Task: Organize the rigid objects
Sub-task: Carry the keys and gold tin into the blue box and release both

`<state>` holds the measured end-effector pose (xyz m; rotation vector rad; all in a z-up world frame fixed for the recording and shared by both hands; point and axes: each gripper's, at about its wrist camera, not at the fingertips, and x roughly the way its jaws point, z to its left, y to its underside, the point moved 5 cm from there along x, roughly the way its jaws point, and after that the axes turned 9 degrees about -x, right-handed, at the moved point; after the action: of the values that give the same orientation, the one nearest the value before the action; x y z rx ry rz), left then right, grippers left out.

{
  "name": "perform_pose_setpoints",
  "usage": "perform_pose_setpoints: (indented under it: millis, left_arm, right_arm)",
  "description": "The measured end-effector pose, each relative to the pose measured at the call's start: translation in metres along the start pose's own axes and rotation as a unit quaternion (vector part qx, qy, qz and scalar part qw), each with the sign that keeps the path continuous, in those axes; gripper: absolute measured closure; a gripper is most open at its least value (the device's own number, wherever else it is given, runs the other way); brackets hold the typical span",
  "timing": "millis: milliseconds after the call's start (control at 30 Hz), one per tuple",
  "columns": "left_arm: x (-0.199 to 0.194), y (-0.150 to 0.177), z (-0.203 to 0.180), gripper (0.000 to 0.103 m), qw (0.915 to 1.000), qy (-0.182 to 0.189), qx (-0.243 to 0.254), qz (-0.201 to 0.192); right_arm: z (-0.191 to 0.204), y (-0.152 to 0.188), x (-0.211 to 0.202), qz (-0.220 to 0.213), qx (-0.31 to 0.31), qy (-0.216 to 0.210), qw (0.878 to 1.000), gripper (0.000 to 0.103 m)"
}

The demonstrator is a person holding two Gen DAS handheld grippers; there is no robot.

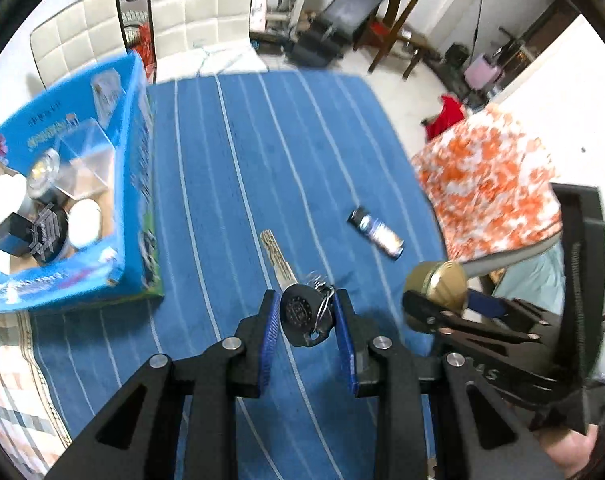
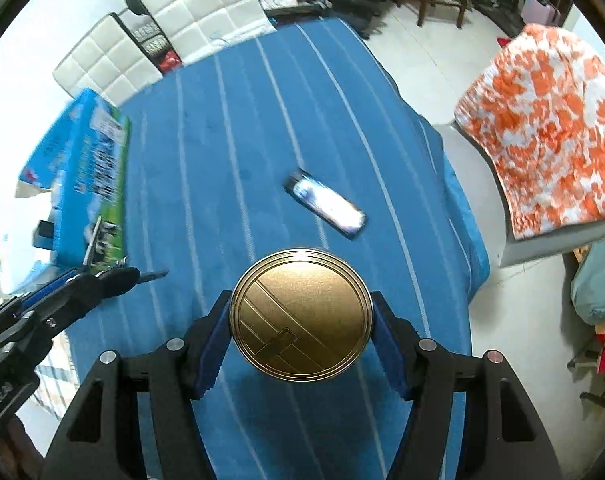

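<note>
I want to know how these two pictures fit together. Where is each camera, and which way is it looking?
Left wrist view: sits on the left gripper, looking along its fingers over the blue striped tablecloth at the open blue cardboard box; the black-headed key on a ring is pinched between its pads.
Right wrist view: sits on the right gripper, looking across the same cloth; it clamps the round gold metal tin.
Shared: cloth, box, the small black-and-white lighter, and each gripper appears in the other's view.
</note>
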<state>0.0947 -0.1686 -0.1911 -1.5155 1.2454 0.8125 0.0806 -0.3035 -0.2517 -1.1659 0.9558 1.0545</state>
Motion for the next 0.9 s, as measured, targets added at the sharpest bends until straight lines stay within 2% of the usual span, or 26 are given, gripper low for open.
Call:
perform_pose_setpoints:
  millis: [200,333,467,700,800,900]
  left_arm:
    - [-0.068,-0.024,0.026,0.079,0.9979,0.016,-0.022,-0.059]
    - [-0.121,-0.041,0.072,0.079,0.9934,0.003,-0.048,-0.104]
    - [-0.151,-0.054,0.128,0.079,0.9865,-0.028,-0.083,-0.138]
    - [-0.157,-0.057,0.229,0.079,0.9777,-0.072,-0.139,-0.139]
    - [-0.143,-0.061,0.27,0.079,0.9766,-0.084,-0.157,-0.121]
    - [-0.125,-0.063,0.3,0.079,0.9765,-0.091,-0.167,-0.102]
  right_arm:
    - [0.047,-0.029,-0.042,-0.039,-0.034,-0.027,0.998,0.036]
    - [0.102,-0.052,-0.068,-0.068,-0.068,-0.053,0.994,0.036]
    - [0.161,-0.071,-0.078,-0.081,-0.097,-0.076,0.989,0.036]
    - [0.254,-0.098,-0.046,-0.074,-0.135,-0.049,0.987,0.036]
    - [0.28,-0.107,-0.023,-0.066,-0.145,-0.028,0.987,0.036]
    - [0.297,-0.116,0.007,-0.053,-0.157,0.011,0.986,0.036]
